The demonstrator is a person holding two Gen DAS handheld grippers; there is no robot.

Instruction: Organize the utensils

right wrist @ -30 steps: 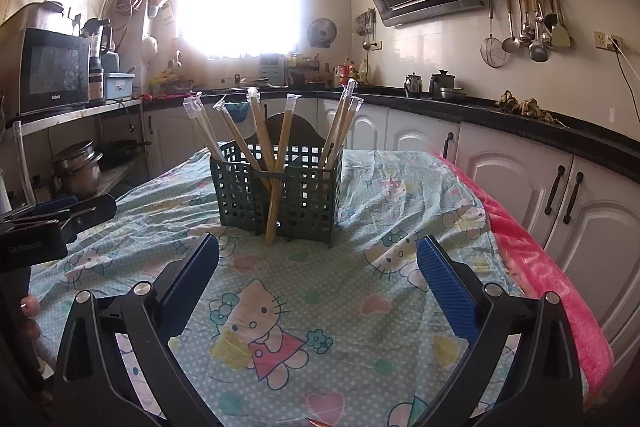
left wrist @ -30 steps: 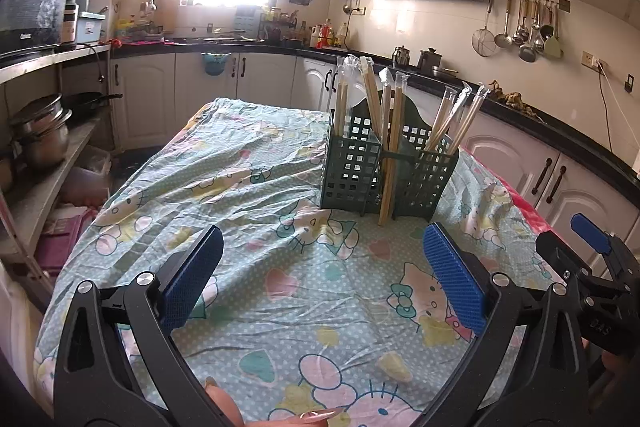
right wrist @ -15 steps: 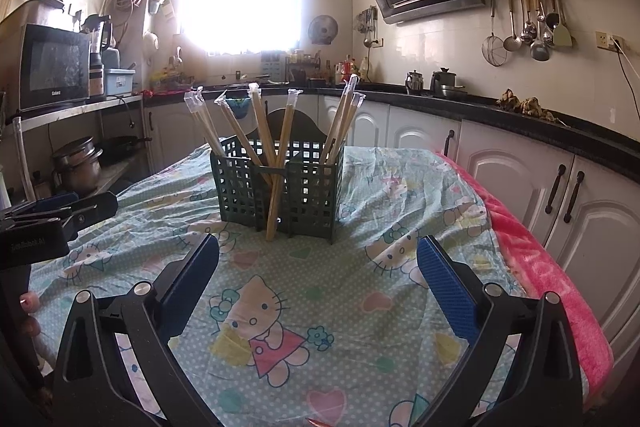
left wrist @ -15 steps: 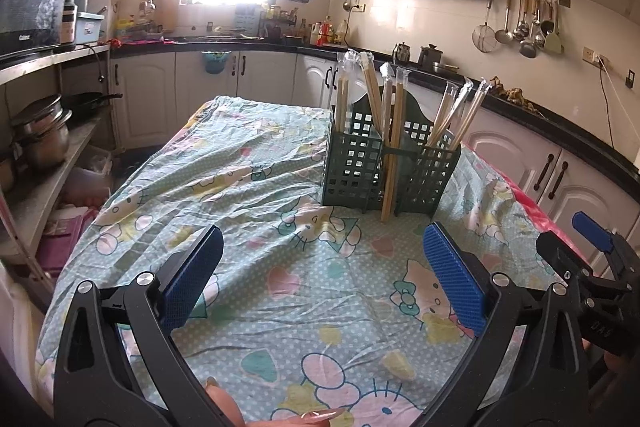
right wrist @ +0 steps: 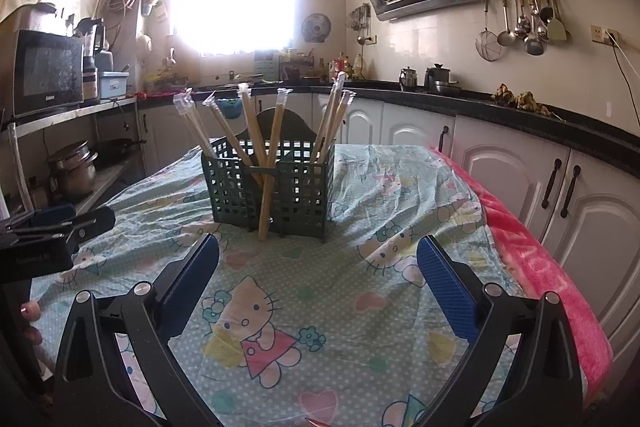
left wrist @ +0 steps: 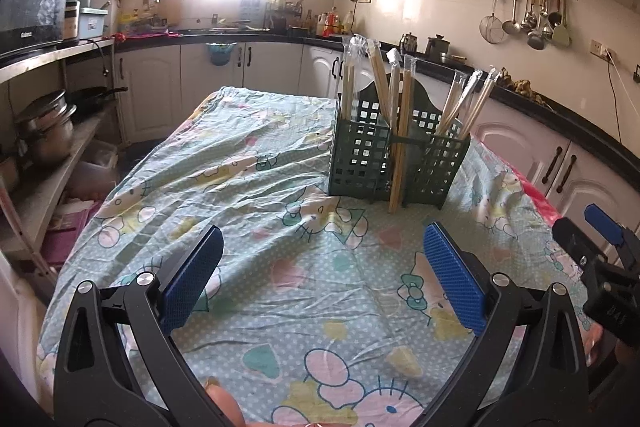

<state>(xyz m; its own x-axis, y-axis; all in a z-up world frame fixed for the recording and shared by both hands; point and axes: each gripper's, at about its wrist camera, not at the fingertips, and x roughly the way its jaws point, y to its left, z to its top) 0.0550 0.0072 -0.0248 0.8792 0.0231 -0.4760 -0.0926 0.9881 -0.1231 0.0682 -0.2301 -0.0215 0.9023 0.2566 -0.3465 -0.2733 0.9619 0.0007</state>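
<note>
A dark green slotted utensil basket stands upright on the table's patterned cloth. It also shows in the right wrist view. Several wrapped pairs of chopsticks stand in it, leaning outward; they show in the right wrist view too. One pair leans at the basket's front middle with its tip on the cloth. My left gripper is open and empty, short of the basket. My right gripper is open and empty, also short of it.
The table is covered with a cartoon-cat cloth with a pink blanket along its right edge. Counters and cabinets run behind and to the right. A shelf with pots stands left.
Both grippers have drifted slightly; the basket sits a little lower and closer in both views. Nothing was grasped or released.
</note>
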